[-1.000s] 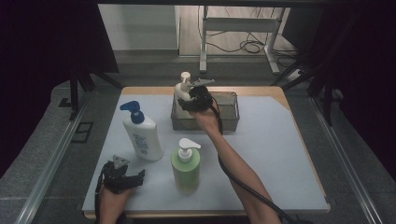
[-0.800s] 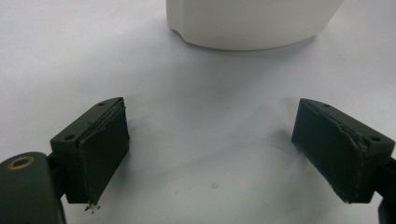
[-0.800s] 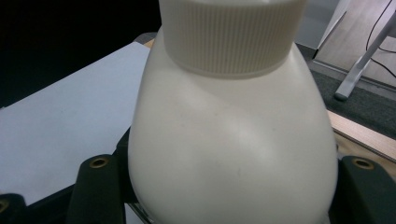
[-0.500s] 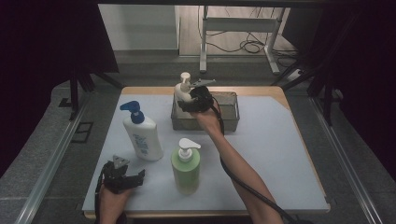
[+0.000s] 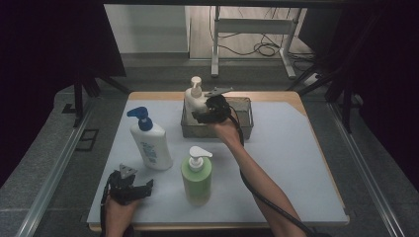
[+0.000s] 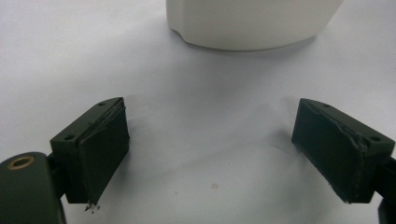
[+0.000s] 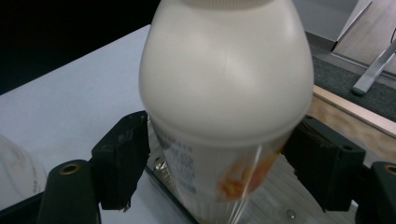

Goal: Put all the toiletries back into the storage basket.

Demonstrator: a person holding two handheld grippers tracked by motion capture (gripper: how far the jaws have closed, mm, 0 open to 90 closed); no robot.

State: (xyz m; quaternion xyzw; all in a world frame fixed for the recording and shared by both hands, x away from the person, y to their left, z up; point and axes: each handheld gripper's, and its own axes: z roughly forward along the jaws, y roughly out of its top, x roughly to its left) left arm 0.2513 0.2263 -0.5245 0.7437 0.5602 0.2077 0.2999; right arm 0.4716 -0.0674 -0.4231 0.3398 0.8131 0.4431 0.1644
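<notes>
A cream pump bottle (image 5: 194, 98) stands upright in the left end of a wire basket (image 5: 242, 127) at the back of the table. My right gripper (image 5: 200, 115) is at its side, and the cream pump bottle (image 7: 224, 93) is between the jaws. Those jaws have just been opening, and the pads (image 7: 122, 158) stand a little off the bottle's body. My left gripper (image 5: 147, 186) rests low at the front left of the mat. In its own view my left gripper (image 6: 210, 154) stands open over bare mat, with nothing between its pads (image 6: 100, 149).
A white bottle with a blue pump (image 5: 150, 143) stands left of centre; its base (image 6: 252, 23) shows just ahead of my left gripper. A green bottle with a white pump (image 5: 196, 175) stands at the front middle. The pale mat (image 5: 296, 168) covers the wooden table.
</notes>
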